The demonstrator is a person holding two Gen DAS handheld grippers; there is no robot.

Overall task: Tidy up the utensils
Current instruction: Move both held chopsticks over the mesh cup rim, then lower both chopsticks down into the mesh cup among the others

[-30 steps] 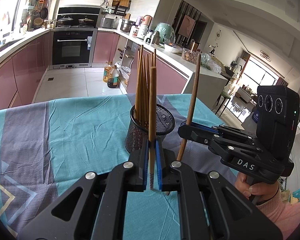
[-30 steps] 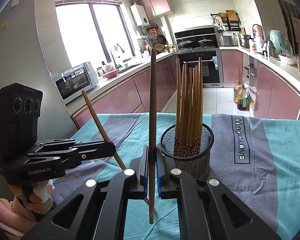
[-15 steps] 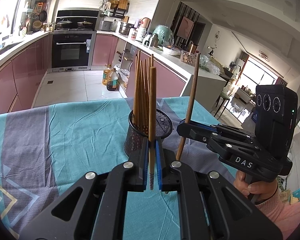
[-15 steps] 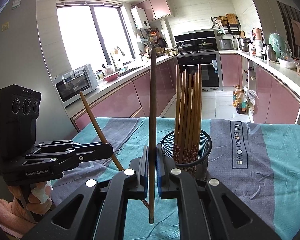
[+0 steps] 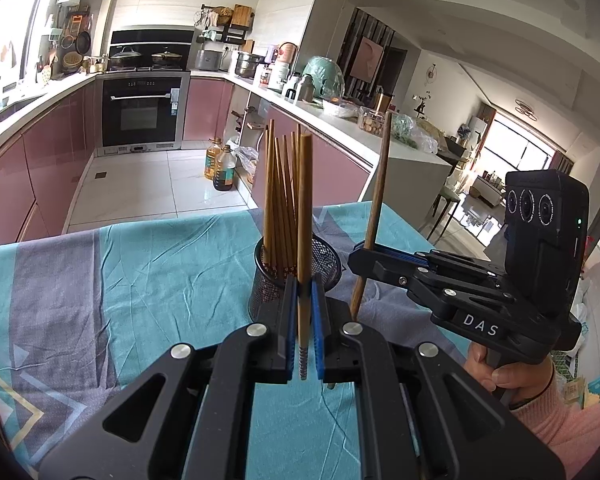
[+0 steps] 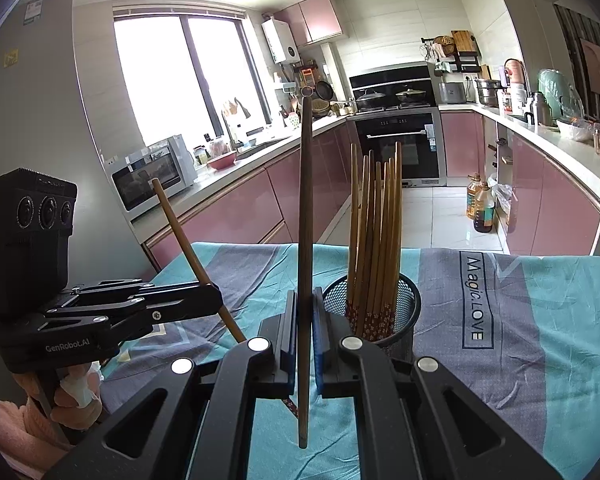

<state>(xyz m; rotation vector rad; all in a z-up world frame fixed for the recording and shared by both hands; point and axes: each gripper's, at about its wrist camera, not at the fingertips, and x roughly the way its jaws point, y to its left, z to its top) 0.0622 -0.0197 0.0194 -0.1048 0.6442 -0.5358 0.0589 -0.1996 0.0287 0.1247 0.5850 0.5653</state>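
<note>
- Chopsticks are the business here: one is pinched upright in the left gripper [image 5: 303, 328], another in the right gripper [image 6: 305, 340], and a bundle stands in the black mesh holder [image 5: 324, 256] on the teal and grey tablecloth [image 5: 148, 276].
- Compared with a second ago, little has changed: both grippers hold the same sticks at about the same tilt. In the left wrist view the holder sits a touch lower and closer to the fingers than it did; in the right wrist view it looks much the same.
- My reading is that neither stick has gone into the holder yet, so the drop is still to come.
- Left chopstick [image 5: 305, 208]: clamped between the blue pads near its patterned lower end, which pokes out just below them; the shaft rises in front of the holder.
- Right chopstick [image 6: 306, 208]: gripped part-way up, with a good length hanging below the pads, just left of the holder.
- Both pairs of fingers are pressed tight on wood, no gap showing.
</note>
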